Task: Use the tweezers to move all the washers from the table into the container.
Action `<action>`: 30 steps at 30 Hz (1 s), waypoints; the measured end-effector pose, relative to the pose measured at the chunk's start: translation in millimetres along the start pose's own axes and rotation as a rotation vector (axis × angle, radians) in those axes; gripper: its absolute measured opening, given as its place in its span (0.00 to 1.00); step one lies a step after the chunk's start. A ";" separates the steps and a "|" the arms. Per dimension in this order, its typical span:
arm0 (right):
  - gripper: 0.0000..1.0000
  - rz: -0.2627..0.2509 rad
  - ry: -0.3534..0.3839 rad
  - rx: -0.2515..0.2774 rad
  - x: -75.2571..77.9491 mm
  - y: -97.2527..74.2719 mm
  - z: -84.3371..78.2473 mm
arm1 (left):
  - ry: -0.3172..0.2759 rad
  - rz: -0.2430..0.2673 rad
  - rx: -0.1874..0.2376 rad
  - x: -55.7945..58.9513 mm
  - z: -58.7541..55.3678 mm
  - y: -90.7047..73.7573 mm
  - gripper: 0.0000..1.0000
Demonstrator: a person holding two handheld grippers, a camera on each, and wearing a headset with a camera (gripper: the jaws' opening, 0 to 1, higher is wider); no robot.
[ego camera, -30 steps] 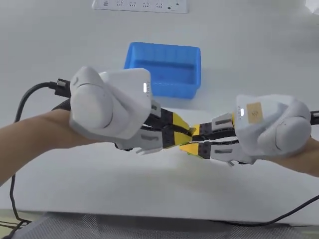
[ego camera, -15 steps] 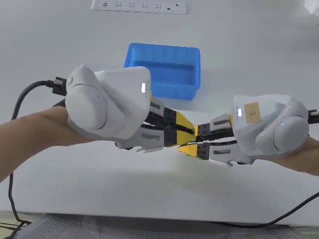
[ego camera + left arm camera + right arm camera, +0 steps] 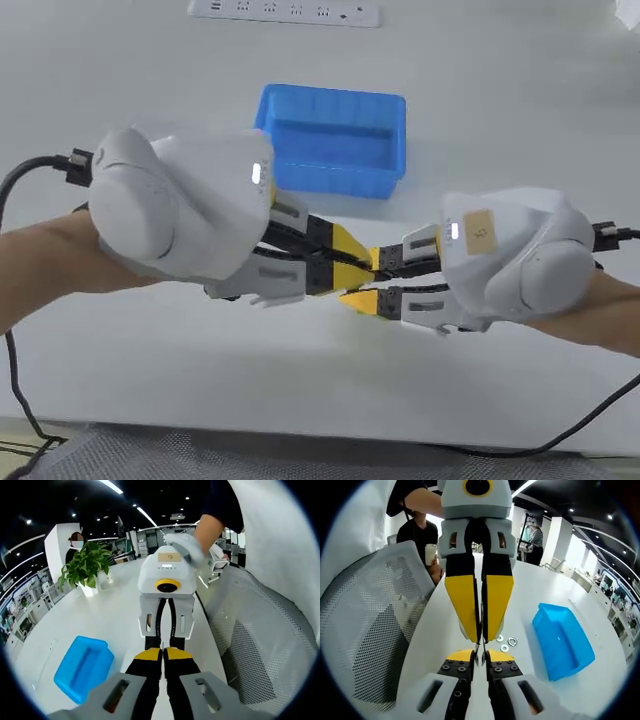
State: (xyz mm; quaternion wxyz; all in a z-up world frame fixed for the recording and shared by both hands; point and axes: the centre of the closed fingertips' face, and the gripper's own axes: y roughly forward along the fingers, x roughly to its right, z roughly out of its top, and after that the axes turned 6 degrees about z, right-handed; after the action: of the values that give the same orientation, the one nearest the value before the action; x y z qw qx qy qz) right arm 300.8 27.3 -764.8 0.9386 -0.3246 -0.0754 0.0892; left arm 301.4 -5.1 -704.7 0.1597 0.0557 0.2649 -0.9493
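Note:
My left gripper [image 3: 362, 272] and right gripper [image 3: 372, 284] meet tip to tip over the white table, in front of the blue container [image 3: 330, 180]. Both stand shut, with the slim metal tweezers [image 3: 479, 656] pinched where the tips touch. In the left gripper view the tweezers [image 3: 162, 646] show as a thin line between my left gripper [image 3: 163, 655] and the facing right one. Three washers [image 3: 505, 642] lie on the table just beyond my right gripper [image 3: 480, 656], left of the container [image 3: 565, 640]. The container [image 3: 82, 667] looks empty.
A white power strip [image 3: 285, 10] lies at the table's far edge. A black cable [image 3: 20, 380] hangs off the near left edge. A mesh chair [image 3: 375, 630] stands beside the table. A potted plant [image 3: 85, 567] sits far down the table.
Both grippers have drifted a little to the left, still joined at the tips. The left one now sits slightly lower and nearer me.

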 end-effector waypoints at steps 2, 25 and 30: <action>0.11 -0.010 -0.004 -0.006 2.3 2.0 1.9 | 0.002 0.009 -0.008 -1.7 -1.2 -4.3 0.05; 0.19 -0.048 0.087 0.004 15.4 8.1 1.8 | -0.003 0.040 0.004 -19.4 -5.4 -17.6 0.05; 0.22 -0.054 0.098 -0.002 18.2 7.1 -2.9 | -0.002 0.036 0.010 -20.9 -6.2 -16.0 0.05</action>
State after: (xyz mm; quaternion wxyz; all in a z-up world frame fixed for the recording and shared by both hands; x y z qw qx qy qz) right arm 318.2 35.0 -770.0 0.9429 -0.3273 -0.0382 0.0478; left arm 315.9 16.7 -698.2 0.1767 0.0600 0.2588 -0.9477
